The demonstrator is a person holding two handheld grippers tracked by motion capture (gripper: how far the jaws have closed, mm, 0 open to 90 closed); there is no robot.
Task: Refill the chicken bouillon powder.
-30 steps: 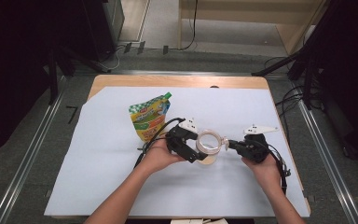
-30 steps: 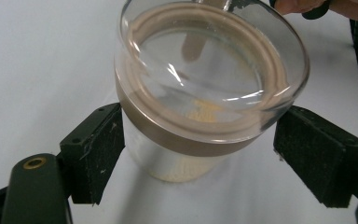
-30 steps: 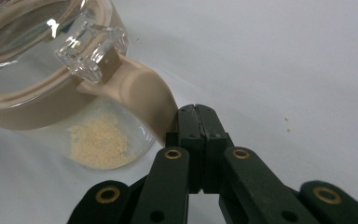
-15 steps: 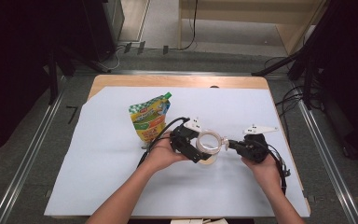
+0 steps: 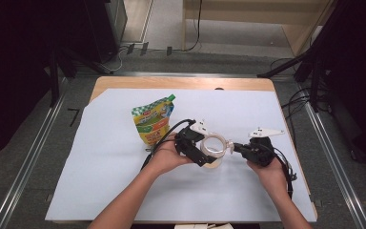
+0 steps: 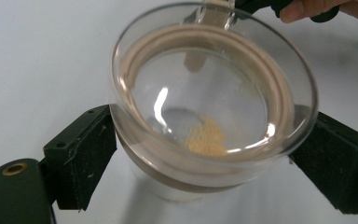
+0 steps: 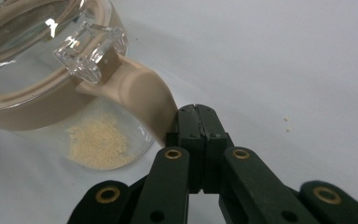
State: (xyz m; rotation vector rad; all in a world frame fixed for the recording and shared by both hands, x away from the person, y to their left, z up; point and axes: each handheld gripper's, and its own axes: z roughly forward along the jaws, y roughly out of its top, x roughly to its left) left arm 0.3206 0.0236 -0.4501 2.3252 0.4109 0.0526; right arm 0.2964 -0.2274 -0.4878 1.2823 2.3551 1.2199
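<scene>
A clear glass jar (image 5: pixel 215 145) (image 6: pixel 214 88) with a beige band stands on the white sheet (image 5: pixel 267 109); a little yellowish powder (image 6: pixel 207 138) (image 7: pixel 100 142) lies at its bottom. My left gripper (image 5: pixel 208 154) (image 6: pixel 209 149) straddles the jar. Its jaws have just been opening and stand wide, one close against each side of the glass. My right gripper (image 5: pixel 234 147) (image 7: pixel 196 113) comes in from the right and is shut on the jar's beige handle (image 7: pixel 144 93). A clear clasp (image 7: pixel 91 49) sits on the rim above that handle.
A green and yellow spouted pouch (image 5: pixel 153 121) lies on the sheet just left of my left hand. The sheet covers a wooden table whose bare far edge (image 5: pixel 181 83) shows. Cables trail from both grippers toward the near edge.
The left gripper has shifted slightly right along the jar and its jaws sit wider around it. The right gripper and the jar have not moved.
</scene>
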